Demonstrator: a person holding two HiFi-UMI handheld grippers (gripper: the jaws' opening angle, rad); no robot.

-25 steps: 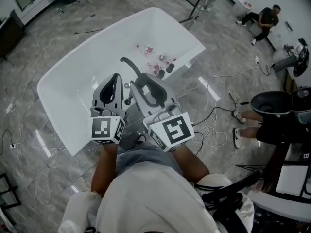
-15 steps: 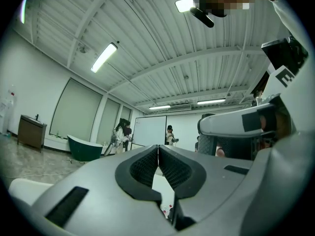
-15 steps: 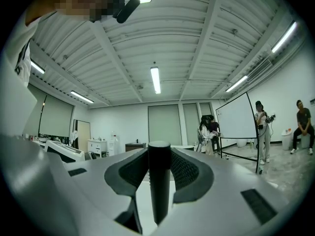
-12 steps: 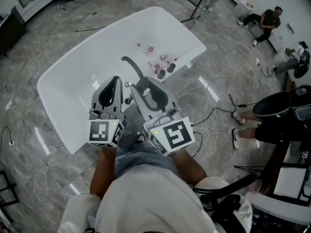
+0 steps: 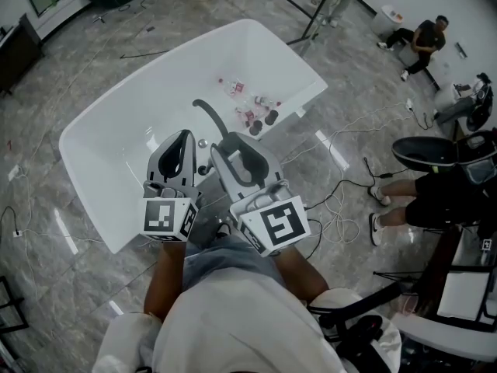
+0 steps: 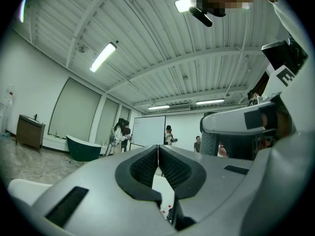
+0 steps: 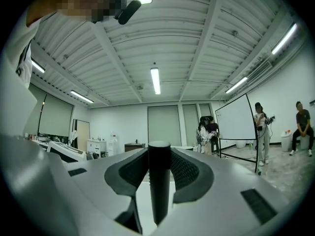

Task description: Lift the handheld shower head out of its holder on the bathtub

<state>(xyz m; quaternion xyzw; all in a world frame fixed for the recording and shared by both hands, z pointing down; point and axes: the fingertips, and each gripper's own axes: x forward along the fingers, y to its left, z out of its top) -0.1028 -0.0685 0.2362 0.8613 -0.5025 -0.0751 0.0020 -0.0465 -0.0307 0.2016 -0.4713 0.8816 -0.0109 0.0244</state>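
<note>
The white bathtub (image 5: 93,123) lies below me with a dark curved faucet spout (image 5: 206,113) on its near rim. My right gripper (image 5: 222,141) is over the fittings on that rim, and its body hides the holder in the head view. In the right gripper view the shower head (image 7: 159,191) is a black upright cylinder between the ribbed pads, and the right gripper (image 7: 159,154) is shut on it. A dark hose end runs down to the lower left. My left gripper (image 5: 184,135) hangs just left of it. Its jaws (image 6: 158,150) are shut with nothing between them.
Several small bottles (image 5: 250,104) lie at the far end of the tub floor. Cables (image 5: 342,204) loop on the grey tiled floor to the right, near a seated person's legs (image 5: 396,200). Tripod legs (image 5: 311,14) stand beyond the tub.
</note>
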